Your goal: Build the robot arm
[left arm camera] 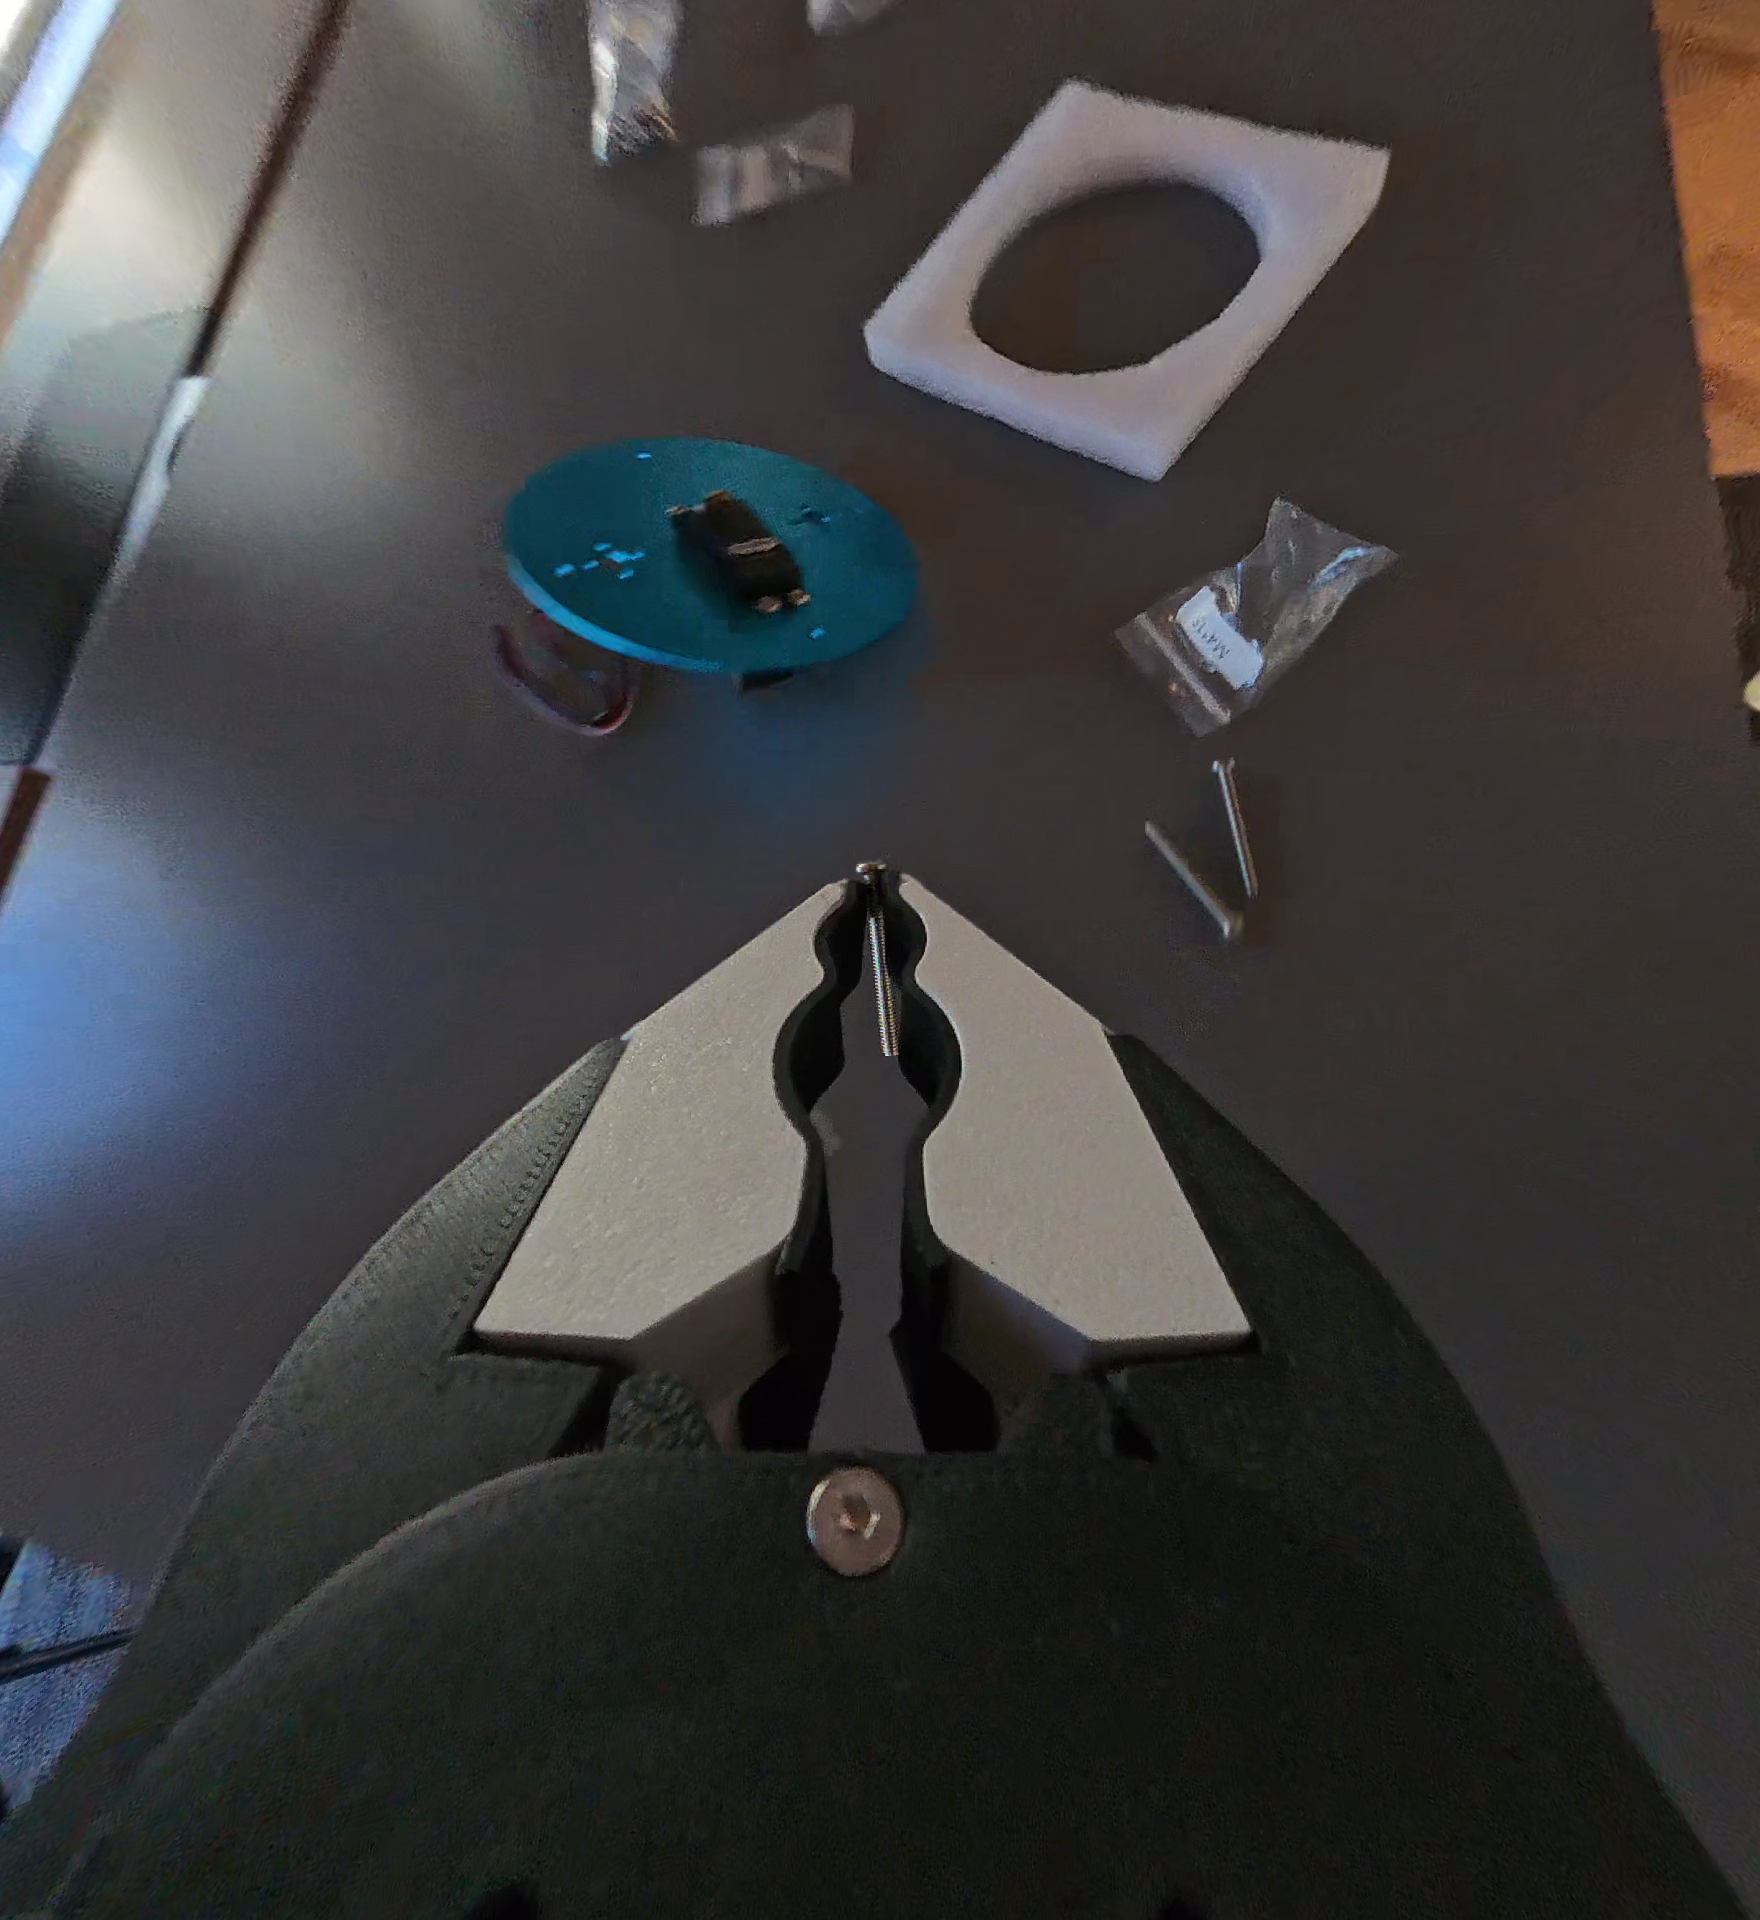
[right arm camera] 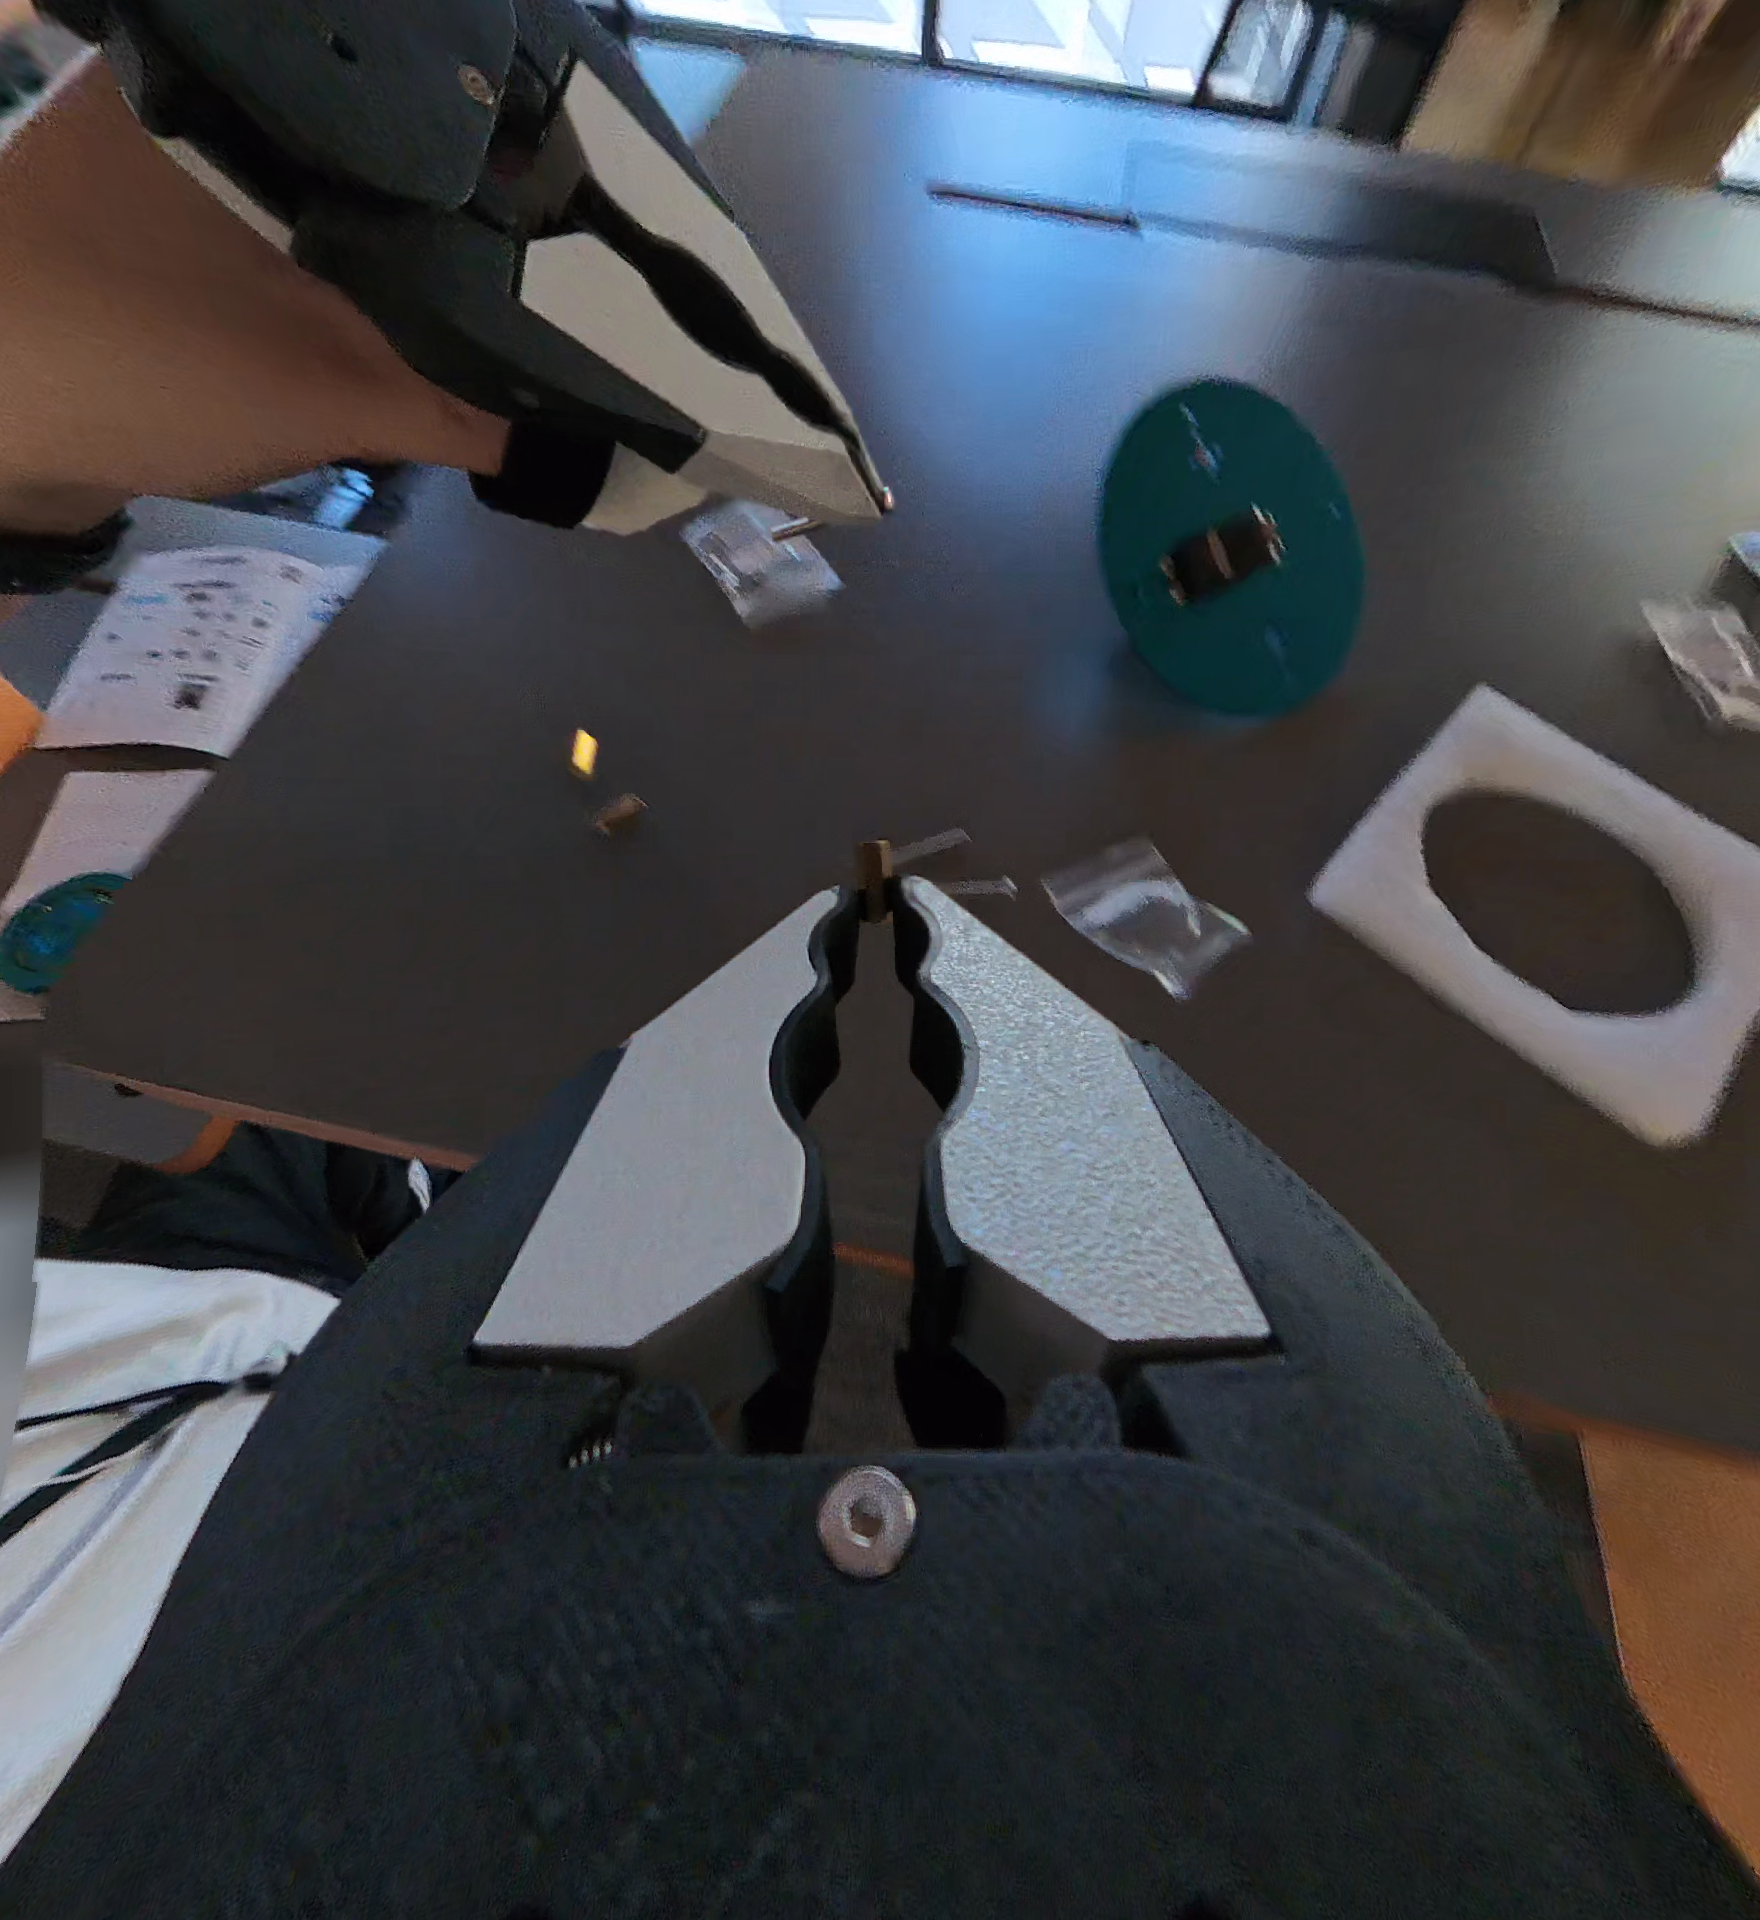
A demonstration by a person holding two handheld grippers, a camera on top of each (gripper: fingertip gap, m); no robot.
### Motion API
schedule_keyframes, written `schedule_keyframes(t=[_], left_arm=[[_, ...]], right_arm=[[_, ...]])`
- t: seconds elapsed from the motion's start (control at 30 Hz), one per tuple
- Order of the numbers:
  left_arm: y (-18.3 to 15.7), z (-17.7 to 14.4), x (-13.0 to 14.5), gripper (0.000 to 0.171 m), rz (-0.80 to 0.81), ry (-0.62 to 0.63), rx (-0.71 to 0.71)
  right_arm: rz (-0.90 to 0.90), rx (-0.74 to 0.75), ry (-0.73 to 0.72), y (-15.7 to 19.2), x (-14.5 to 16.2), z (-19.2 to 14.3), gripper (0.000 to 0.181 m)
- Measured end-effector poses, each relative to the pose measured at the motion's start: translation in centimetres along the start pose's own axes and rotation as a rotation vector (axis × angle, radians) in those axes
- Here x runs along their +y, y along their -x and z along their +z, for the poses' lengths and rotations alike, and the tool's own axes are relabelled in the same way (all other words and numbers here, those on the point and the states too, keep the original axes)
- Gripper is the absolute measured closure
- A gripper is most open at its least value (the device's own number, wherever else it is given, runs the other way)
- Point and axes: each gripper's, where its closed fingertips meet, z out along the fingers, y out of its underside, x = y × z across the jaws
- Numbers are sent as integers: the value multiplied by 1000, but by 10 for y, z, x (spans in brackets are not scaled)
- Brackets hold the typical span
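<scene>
While the left gripper (left arm camera: 871, 883) is pinched nearly shut on a long thin silver machine screw (left arm camera: 881, 961), gripping it just under the head so the threaded shank runs back between the fingers, the right gripper (right arm camera: 876, 896) is closed at its tips on a small brass hexagonal standoff (right arm camera: 873, 871) that pokes out beyond them. Both are held above the dark grey table (left arm camera: 336, 935). On it lie a teal round plate (left arm camera: 715, 561) carrying a small black servo-like block (left arm camera: 736, 551), a white foam square with an oval cut-out (left arm camera: 1125, 281), a clear plastic bag of fasteners (left arm camera: 1255, 613) and two loose screws (left arm camera: 1214, 868) just beside that bag. Two more brass standoffs (right arm camera: 606, 784) rest on the table in the right wrist view.

Each part is caught only by a narrow fingertip contact, so I judge either could pivot or slip free if the grip eases or the parts knock together. A dropped screw would likely roll on the smooth table.
</scene>
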Motion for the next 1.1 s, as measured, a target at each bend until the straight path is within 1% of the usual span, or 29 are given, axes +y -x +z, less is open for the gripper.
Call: schedule_keyframes(t=[0.07,0.1,0.13,0.2,0.27,0.33,0.4,0.47,0.53,0.6,0.63,0.7,0.8,0.87,0.9,1.0,1.1], left_arm=[[10,-46,16,170,-20,-63,-20],[14,-72,29,170,-26,-89,-29],[19,-100,47,170,-34,-108,-53],[29,-155,98,170,-62,-119,-116],[38,-207,167,170,-130,-103,-199],[44,-253,251,170,-220,-65,-307],[37,-287,343,171,-328,-19,-380],[19,-306,434,171,-449,19,-418],[-5,-311,520,170,-556,60,-451],[-24,-309,597,170,-646,97,-501],[-32,-305,629,170,-690,105,-516],[-38,-299,684,170,-775,107,-556],[-26,-288,758,170,-849,165,-596],[-12,-276,802,169,-890,238,-587],[-5,-268,819,169,-925,266,-562],[21,-238,851,170,-964,318,-476],[43,-210,881,170,-911,430,-416]], right_arm=[[-49,-71,-98,34,-22,6,176],[-80,-110,-147,55,-32,9,176],[-114,-149,-189,79,-41,12,176],[-186,-231,-274,134,-55,19,177],[-246,-371,-324,201,-61,26,176],[-299,-521,-338,270,-59,36,177],[-357,-629,-321,334,-50,53,176],[-406,-747,-290,395,-34,75,176],[-439,-847,-239,450,-11,105,176],[-455,-896,-178,493,16,148,177],[-462,-910,-147,511,32,172,177],[-467,-944,-82,546,69,222,177],[-466,-980,18,589,133,297,177],[-480,-977,82,608,174,345,176],[-471,-970,118,615,193,367,176],[-438,-998,215,634,240,416,176],[-429,-994,248,641,263,455,176]])
